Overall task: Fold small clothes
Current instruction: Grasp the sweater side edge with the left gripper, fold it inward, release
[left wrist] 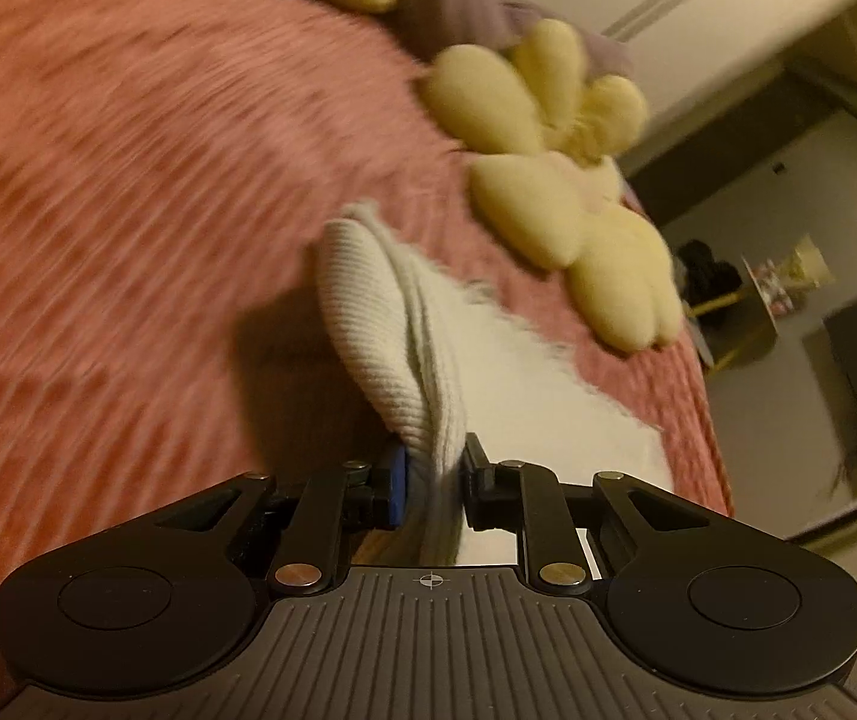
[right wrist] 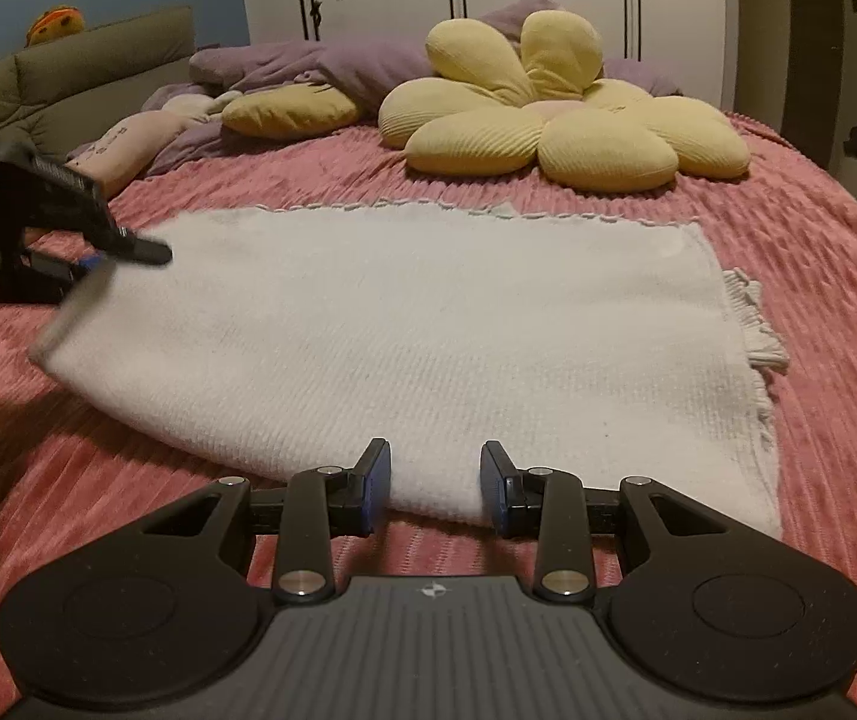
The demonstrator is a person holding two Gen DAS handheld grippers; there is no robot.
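While the white knitted cloth [right wrist: 416, 336] was spread nearly flat on the pink bedspread [right wrist: 818, 252], the fold was judged barely begun. Its left corner was pinched and raised off the bed by the left tool [left wrist: 433, 480], closed on the fabric. The right tool [right wrist: 435, 486] was held part-open astride the near edge, nothing gripped. Carrying over, flattening and further folds were judged outstanding.

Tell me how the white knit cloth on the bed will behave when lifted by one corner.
Likely floppy: the white knit cloth already sags from the left gripper pinching its edge. Probably light, as a small pinch raises it. Its ribbed weave and the ridged pink bedspread suggest it may drag rather than slide.
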